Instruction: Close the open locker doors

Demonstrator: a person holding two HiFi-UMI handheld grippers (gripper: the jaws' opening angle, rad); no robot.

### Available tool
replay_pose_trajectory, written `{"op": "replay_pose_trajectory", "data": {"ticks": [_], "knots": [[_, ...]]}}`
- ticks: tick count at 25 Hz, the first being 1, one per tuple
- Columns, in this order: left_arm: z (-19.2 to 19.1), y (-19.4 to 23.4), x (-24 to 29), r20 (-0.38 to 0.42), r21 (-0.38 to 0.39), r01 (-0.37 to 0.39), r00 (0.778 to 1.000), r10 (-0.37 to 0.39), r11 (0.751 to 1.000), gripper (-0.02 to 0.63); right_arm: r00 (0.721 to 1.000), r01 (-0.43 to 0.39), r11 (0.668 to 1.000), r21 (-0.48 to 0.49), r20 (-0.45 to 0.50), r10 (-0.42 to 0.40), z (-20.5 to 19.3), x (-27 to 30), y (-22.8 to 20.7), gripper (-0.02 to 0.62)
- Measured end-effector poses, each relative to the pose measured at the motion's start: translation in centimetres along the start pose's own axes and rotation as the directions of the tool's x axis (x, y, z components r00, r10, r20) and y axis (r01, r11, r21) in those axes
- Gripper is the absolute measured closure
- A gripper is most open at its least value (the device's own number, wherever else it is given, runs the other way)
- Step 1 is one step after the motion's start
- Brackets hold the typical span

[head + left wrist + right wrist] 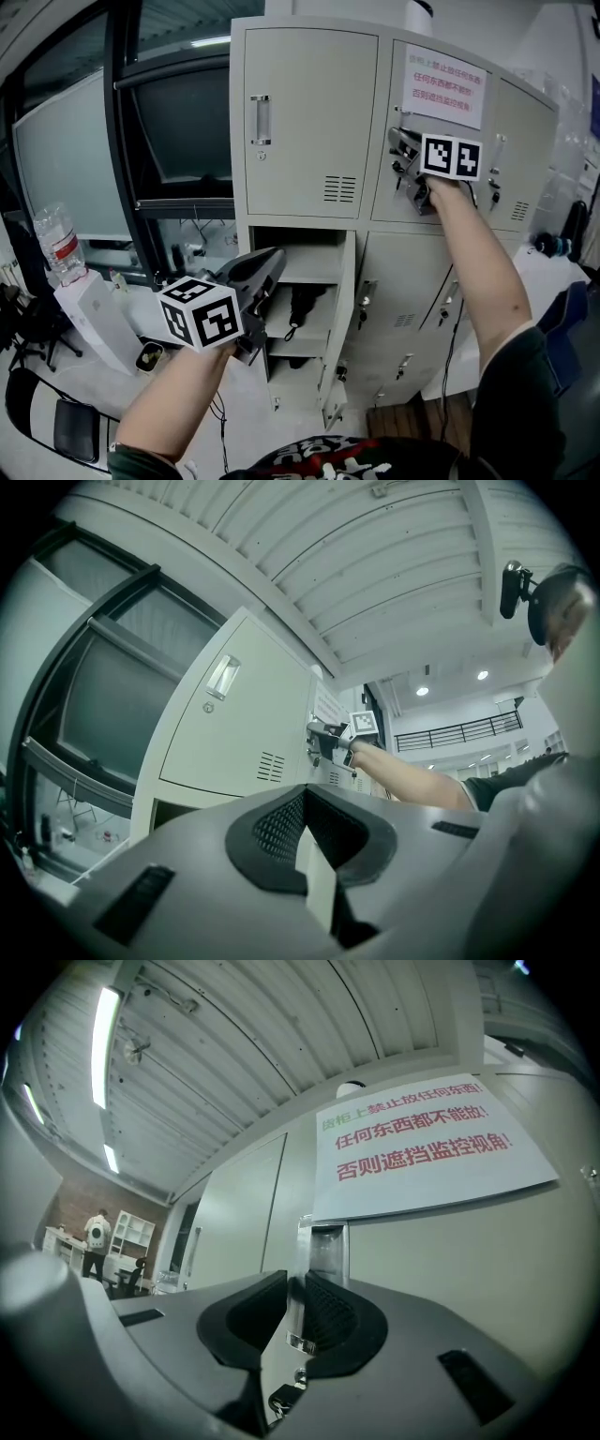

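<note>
The beige locker bank [309,122] fills the middle of the head view. Its lower-left compartment [305,281] stands open, with shelves showing. My left gripper [270,261] is in front of that opening. In the left gripper view a thin white door edge [314,874] stands upright between the jaws of the left gripper [304,803], which close on it. My right gripper [403,157] is at the handle of the upper middle door [422,197], which bears a paper notice [444,86]. The metal handle [323,1246] sits pinched between the jaws of the right gripper [295,1288].
Keys [281,1397] hang below the handle. A black umbrella [300,309] hangs in the open compartment. A water bottle [58,244] stands on a white box at the left, by dark windows [178,122]. A black chair [56,422] is low left. More locker doors [422,309] lie lower right.
</note>
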State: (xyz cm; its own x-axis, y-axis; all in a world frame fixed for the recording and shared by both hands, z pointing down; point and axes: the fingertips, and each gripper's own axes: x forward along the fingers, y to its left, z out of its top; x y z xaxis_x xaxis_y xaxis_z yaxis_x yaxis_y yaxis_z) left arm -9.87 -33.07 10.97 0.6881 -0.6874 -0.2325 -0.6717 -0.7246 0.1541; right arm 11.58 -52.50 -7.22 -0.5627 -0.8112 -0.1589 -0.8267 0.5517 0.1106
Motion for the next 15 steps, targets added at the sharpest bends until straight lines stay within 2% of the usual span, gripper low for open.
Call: {"op": "replay_pose_trajectory", "data": {"ticks": [5,10,15], "knots": [[0.1,0.1,-0.1,0.003,-0.006,0.003,1.0,-0.003,1.0,0.598,0.999,0.033,0.998,-0.044,0.0,-0.033,-0.3,-0.9,-0.1,0.525],[-0.1,-0.4,0.0,0.002,-0.008,0.017,1.0,-0.017,1.0,0.598,0.998,0.059,0.998,-0.011,-0.025,-0.06,-1.7,-1.7,-1.6,0.525],[-0.2,-0.6,0.1,-0.002,-0.011,0.02,1.0,-0.02,1.0,0.598,0.998,0.06,0.998,-0.019,-0.018,-0.061,-1.7,-2.6,-1.8,0.525]]}}
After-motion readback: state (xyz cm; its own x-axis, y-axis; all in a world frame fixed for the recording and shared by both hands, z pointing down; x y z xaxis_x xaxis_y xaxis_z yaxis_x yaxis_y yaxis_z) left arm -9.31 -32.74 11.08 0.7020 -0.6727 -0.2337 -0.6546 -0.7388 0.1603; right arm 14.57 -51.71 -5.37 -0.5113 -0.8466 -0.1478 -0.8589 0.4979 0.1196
